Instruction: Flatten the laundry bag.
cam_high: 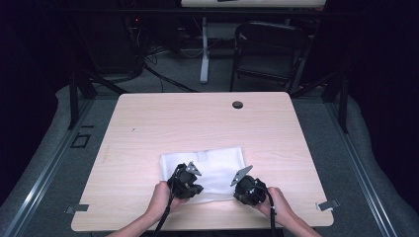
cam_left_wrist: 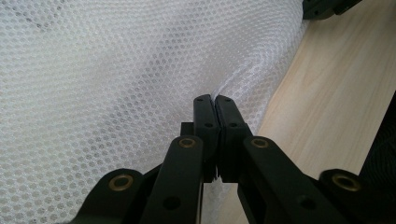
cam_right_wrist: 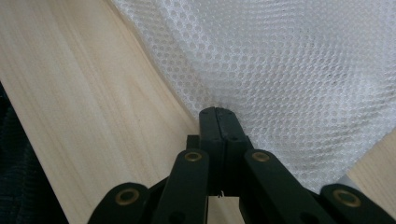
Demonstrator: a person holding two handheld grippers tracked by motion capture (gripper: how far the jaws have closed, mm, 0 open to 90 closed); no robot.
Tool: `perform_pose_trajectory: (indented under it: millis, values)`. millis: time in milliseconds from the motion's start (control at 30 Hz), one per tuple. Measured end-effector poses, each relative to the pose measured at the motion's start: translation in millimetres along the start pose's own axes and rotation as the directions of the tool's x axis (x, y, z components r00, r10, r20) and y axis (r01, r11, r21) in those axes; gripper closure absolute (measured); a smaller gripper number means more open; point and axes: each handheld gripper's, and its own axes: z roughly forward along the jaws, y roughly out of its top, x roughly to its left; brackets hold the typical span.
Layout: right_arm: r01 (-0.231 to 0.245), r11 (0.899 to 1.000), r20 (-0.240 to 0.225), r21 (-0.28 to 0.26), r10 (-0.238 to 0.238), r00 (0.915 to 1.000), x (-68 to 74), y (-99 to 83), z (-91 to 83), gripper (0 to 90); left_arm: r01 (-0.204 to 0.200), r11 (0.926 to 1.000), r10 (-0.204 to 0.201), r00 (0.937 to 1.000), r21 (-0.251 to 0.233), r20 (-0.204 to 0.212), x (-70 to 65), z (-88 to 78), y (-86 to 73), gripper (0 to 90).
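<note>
The pale wooden table [cam_high: 148,123] carries a white honeycomb-mesh fabric sheet [cam_high: 217,163], lying flat near the table's front edge. At the sheet's front left edge the left gripper [cam_high: 190,183] has its jaws fully closed, pinching the mesh. At the sheet's front right edge the right gripper [cam_high: 243,190] is likewise clamped tight on the mesh.

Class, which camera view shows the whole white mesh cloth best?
The high view: the white mesh cloth lies there with its full outline on the table. The left gripper view and right gripper view give close-ups of its weave along one edge, where each gripper's shut jaws pinch it.
</note>
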Motion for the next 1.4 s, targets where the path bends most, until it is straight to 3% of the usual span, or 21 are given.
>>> perform_pose_trajectory:
  millis: [167,400,467,733,1233,1400]
  values:
    - [0.021,1.000,-0.014,-0.019,-0.021,0.9997,6.4,1.5,-4.0,90.0,0.005,0.9995,-0.005,0.9999,-0.033,-0.009,2.0,-6.6,2.7,89.5]
    - [0.009,0.999,0.081,-0.050,-0.005,0.9967,-1.6,5.7,2.0,90.0,0.013,0.9987,-0.013,0.9999,-0.050,-0.002,2.4,-8.0,4.5,89.5]
    - [0.003,0.999,0.074,-0.047,0.000,0.9972,-3.6,6.3,8.2,90.0,0.008,0.9987,-0.008,1.0000,-0.050,-0.004,3.0,-8.4,4.5,89.5]
    - [0.004,1.000,0.057,-0.026,-0.003,0.9984,-3.5,5.4,6.4,90.0,0.016,0.9970,-0.018,0.9997,-0.075,-0.020,6.4,-17.2,6.6,89.5]
    - [0.013,1.000,0.029,0.000,-0.013,0.9995,-3.0,-0.5,1.9,90.0,0.000,0.9888,-0.016,0.9939,-0.149,-0.109,20.6,-55.3,37.2,89.5]
    - [0.007,1.000,0.001,0.010,-0.007,1.0000,1.6,-3.3,-0.2,90.0,-0.006,0.9881,-0.010,0.9944,-0.153,-0.105,22.2,-60.0,41.8,89.5]
